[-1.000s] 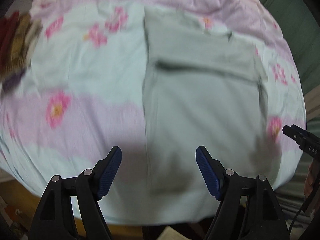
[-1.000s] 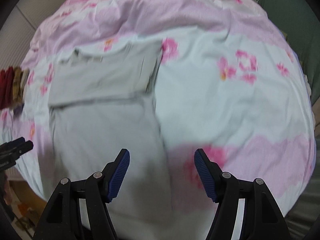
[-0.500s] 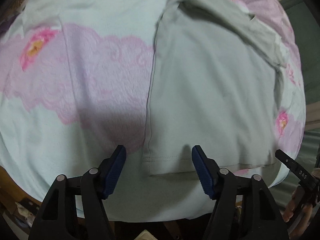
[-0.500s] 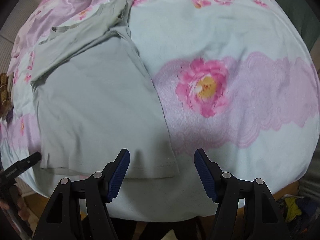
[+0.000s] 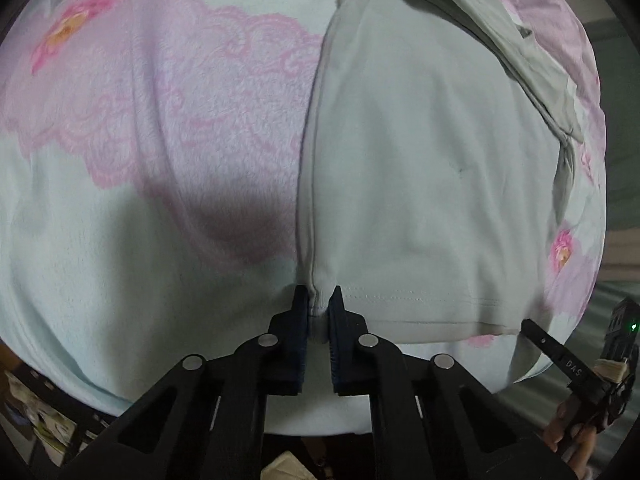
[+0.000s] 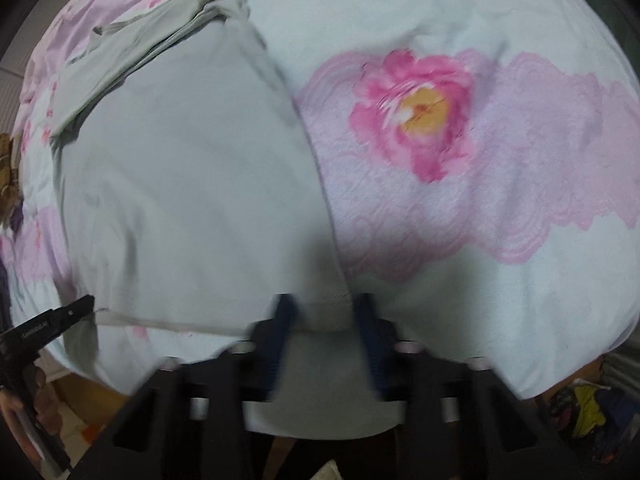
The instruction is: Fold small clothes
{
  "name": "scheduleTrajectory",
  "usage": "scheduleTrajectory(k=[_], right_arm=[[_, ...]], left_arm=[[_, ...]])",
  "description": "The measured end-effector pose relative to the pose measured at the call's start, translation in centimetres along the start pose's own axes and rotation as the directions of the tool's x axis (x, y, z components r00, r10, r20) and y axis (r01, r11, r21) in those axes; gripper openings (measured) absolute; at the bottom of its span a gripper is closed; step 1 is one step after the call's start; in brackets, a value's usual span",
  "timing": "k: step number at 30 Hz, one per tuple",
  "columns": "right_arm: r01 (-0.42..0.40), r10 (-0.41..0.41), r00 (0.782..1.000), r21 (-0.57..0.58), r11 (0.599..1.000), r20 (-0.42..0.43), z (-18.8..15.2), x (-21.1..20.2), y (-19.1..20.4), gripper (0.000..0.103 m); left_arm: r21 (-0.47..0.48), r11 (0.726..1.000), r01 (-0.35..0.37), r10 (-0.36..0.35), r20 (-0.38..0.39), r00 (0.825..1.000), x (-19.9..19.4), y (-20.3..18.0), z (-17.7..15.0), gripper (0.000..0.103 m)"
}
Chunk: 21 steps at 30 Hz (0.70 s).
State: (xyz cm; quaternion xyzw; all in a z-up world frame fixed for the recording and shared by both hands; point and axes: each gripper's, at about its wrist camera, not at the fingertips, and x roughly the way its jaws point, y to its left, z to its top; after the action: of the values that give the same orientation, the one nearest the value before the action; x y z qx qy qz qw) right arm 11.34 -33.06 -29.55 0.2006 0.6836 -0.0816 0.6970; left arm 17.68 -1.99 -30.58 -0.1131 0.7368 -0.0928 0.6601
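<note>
A pale grey-green T-shirt [image 5: 432, 168] lies flat on the flowered bedsheet [image 5: 132, 128], its sleeves folded in at the far end. My left gripper [image 5: 319, 306] is shut on the shirt's near left hem corner. In the right wrist view the T-shirt [image 6: 188, 184] fills the left half. My right gripper [image 6: 325, 312] sits at the shirt's near right hem corner, its blue fingers [image 6: 285, 312] blurred and partly closed around the hem, with a gap still between them.
The bed's near edge runs just below both grippers. A dark brown and red pile [image 6: 6, 168] lies at the far left of the sheet. Clutter [image 6: 588, 408] lies on the floor at the lower right.
Both grippers dropped down to the shirt's near hem. The left one closed onto its corner. The right one's fingers have narrowed around the other corner.
</note>
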Motion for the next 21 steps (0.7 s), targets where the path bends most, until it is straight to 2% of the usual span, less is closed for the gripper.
scheduleTrajectory(k=[5,11,16,21], right_arm=[[-0.025,0.025,1.000,0.014,1.000,0.013,-0.3,-1.5,0.2,0.014],[-0.097,0.094,0.988,0.013,0.995,0.120,-0.1,-8.5,1.3,0.014],[-0.139,0.129,0.966,0.032,0.990,0.222,2.2,-13.1,2.2,0.014],[-0.139,0.117,0.940,0.046,0.989,0.320,7.1,-16.4,3.7,0.014]], left_arm=[[0.033,0.999,-0.003,0.002,0.025,1.000,-3.5,-1.3,-0.7,0.010],[0.039,0.998,0.043,-0.047,0.101,0.994,-9.6,-2.8,-0.4,0.010],[0.026,0.997,0.072,-0.075,0.181,0.981,-14.6,-2.6,3.4,0.010],[0.029,0.997,0.069,-0.074,0.255,0.964,-17.7,-3.0,8.2,0.010]])
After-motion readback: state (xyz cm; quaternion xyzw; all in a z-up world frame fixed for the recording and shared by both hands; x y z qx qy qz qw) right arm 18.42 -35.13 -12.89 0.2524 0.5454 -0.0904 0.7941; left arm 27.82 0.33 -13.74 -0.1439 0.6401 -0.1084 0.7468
